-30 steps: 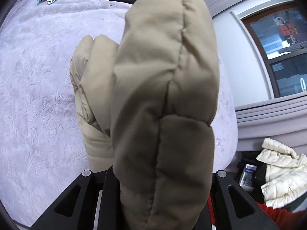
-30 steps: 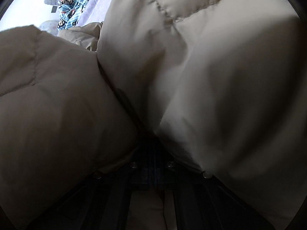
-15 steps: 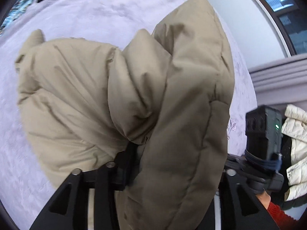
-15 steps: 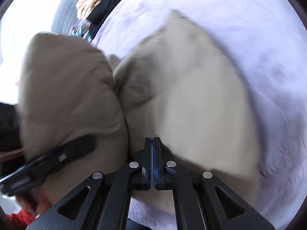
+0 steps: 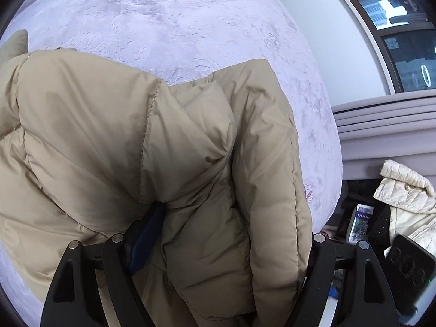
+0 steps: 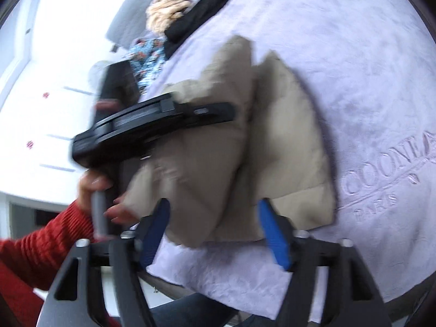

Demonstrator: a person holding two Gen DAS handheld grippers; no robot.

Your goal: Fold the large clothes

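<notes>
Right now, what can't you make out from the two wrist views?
- Left wrist: the left gripper pads are buried in the tan puffer jacket; contact unclear.
- Left wrist: the lavender bedspread is largely hidden by the jacket.
- Right wrist: motion blur smears the clothes pile.
- Right wrist: the embossed lettering is cut off by the edge.

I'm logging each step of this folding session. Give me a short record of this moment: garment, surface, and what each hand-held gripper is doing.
garment: tan puffer jacket, bunched up
surface: lilac bedspread
left hand-held gripper: jaws just opening, jacket fabric between the fingers
right hand-held gripper: jaws just opened, nothing between them, clear of the jacket
nearby: cream jacket off the bed
</notes>
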